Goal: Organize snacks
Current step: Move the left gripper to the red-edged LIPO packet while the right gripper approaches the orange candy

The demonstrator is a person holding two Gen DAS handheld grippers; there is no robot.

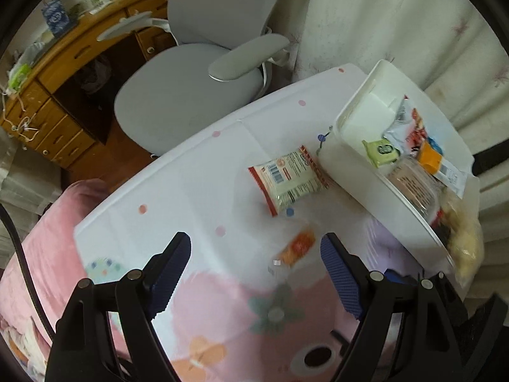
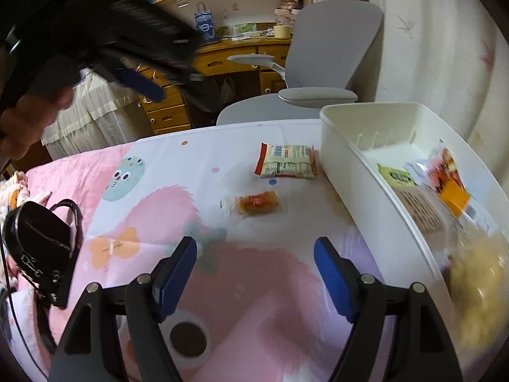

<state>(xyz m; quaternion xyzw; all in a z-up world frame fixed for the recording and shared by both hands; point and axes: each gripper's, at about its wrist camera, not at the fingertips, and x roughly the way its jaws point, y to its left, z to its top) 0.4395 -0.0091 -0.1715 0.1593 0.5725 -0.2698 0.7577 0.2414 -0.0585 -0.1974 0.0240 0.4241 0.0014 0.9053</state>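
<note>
Now both grippers hang over the cartoon-printed sheet (image 2: 152, 172), jaws spread wide and empty: the left gripper (image 1: 256, 265) above a small orange-filled clear snack packet (image 1: 294, 248), the right gripper (image 2: 256, 270) nearer the sheet's near edge. Beyond the packet, a red-edged noodle packet (image 2: 288, 160) lies just beside the white bin (image 2: 350, 172), which holds several snacks at the sheet's right edge.
</note>
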